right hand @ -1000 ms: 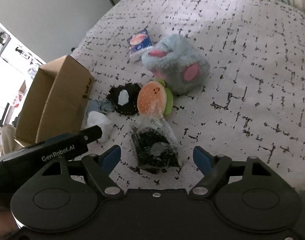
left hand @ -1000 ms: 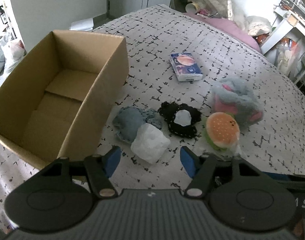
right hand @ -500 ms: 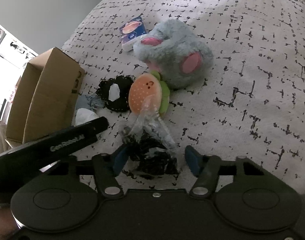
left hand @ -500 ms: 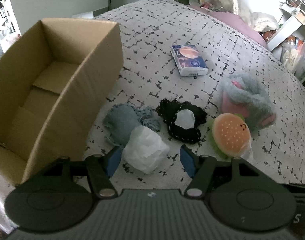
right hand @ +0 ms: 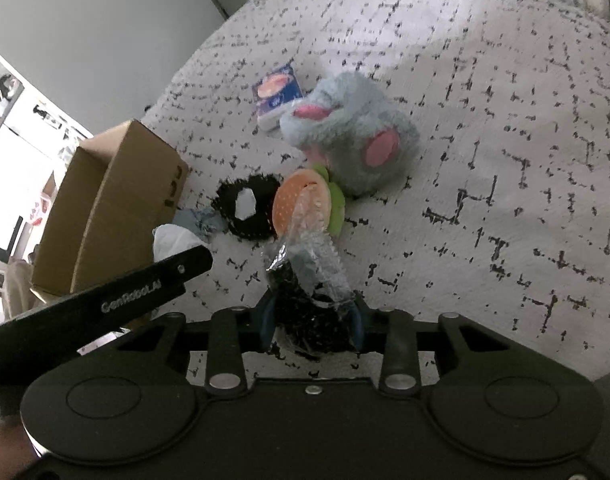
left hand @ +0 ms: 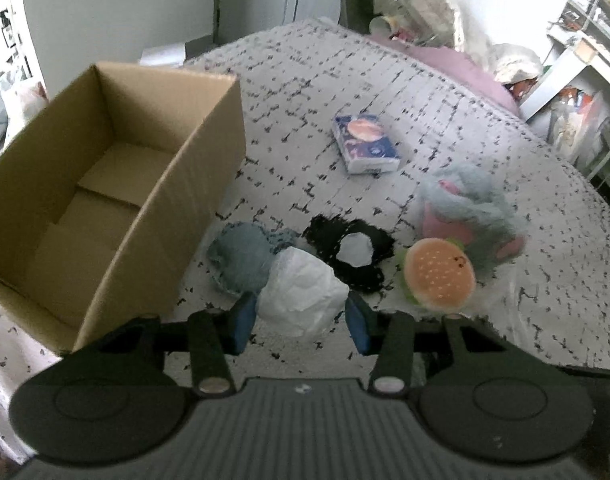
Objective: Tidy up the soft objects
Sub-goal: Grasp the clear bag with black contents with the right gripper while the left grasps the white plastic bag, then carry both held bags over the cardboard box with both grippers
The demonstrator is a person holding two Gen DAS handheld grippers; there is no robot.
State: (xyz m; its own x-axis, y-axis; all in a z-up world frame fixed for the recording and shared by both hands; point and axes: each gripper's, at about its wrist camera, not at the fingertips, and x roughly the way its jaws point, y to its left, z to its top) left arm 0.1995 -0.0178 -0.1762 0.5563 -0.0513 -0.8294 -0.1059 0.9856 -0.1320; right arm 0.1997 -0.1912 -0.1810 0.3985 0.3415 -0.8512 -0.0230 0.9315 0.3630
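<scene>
The open cardboard box (left hand: pixel 105 184) at the left of the left wrist view shows only its bare bottom flaps, and it stands on the speckled bed (left hand: pixel 445 128). At lower centre the left tongs (left hand: pixel 301 322) have just been closing around a crumpled white soft bundle (left hand: pixel 303 296); the left pad touches it, the right pad stands just beside it. In the right wrist view, lower centre, the right tongs (right hand: pixel 311 328) have just been closing and now pinch a clear bag of black fabric (right hand: pixel 305 280).
</scene>
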